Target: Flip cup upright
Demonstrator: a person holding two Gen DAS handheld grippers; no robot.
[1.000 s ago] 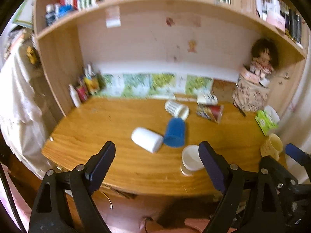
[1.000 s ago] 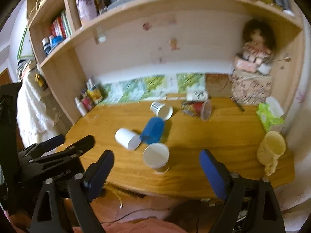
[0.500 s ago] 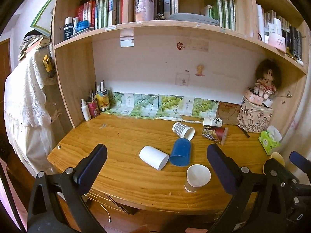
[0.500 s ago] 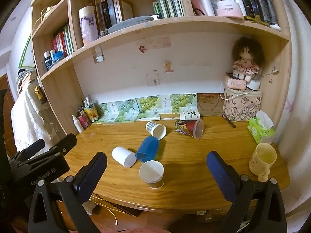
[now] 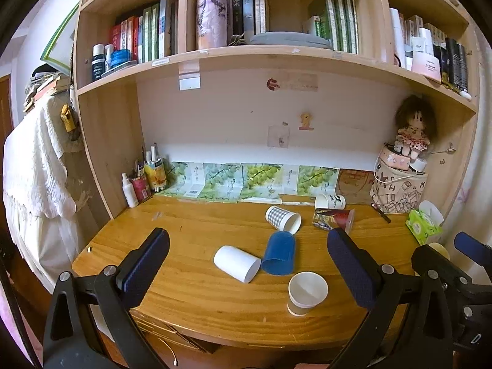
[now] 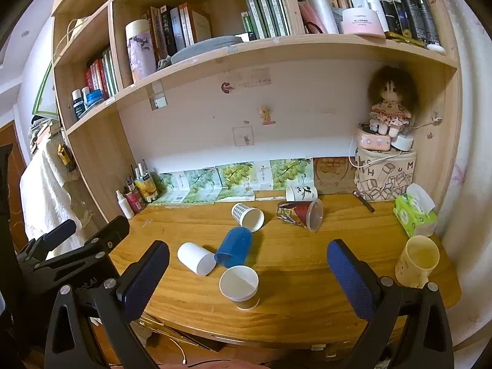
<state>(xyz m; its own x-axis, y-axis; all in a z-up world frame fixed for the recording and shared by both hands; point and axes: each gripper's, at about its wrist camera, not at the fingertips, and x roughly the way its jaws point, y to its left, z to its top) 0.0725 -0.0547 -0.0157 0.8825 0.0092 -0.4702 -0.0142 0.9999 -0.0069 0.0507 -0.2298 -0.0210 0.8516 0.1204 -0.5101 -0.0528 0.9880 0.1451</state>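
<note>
Cups: five tipped (image 5: 236, 263), one upright (image 5: 307, 292).

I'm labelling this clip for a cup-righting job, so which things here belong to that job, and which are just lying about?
Job:
white cup, on its side
blue cup, on its side
checked cup, on its side
patterned red cup, on its side
paper cup, already upright

Lying about:
yellow mug
tissue pack
doll

The desk (image 5: 196, 289) is varnished wood, glossy with a visible grain. The white cup (image 5: 236, 263) and the upright cup (image 5: 307, 292) look like matt paper — the blue cup (image 5: 279, 257) like smooth plastic. Gripper pads (image 6: 144, 279) are dark blue and finely textured — their arms matt black plastic.
</note>
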